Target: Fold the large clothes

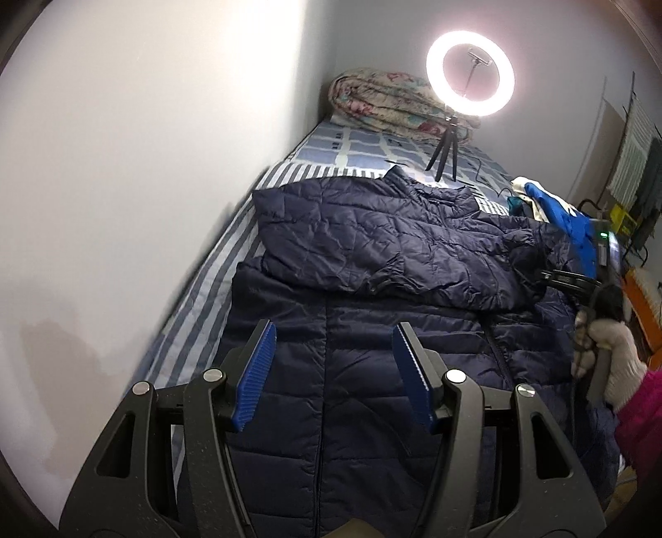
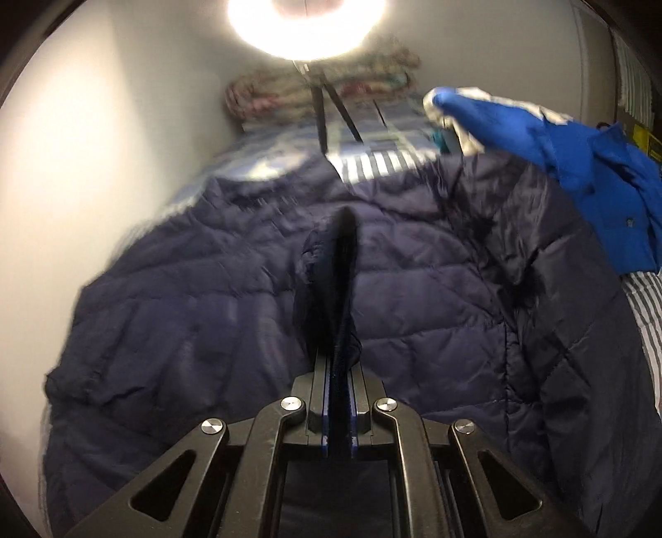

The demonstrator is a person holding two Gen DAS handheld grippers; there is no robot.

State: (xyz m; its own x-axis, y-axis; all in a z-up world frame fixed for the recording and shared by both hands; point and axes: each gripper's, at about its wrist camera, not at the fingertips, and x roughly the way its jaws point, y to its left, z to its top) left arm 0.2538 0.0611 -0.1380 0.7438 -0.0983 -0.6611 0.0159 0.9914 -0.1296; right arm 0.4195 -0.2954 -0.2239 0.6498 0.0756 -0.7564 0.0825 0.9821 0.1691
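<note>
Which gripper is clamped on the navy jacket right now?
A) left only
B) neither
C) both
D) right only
D: in the right wrist view the right gripper has its fingers shut on a fold of the navy jacket, while the left gripper sits open above it.

Right wrist view is smeared: the ring light [image 2: 306, 25] runs off the top edge, the rolled quilt [image 2: 322, 87] behind it just mush. Left view, the jacket's [image 1: 372, 256] right side slips behind a gloved hand [image 1: 612, 351].
</note>
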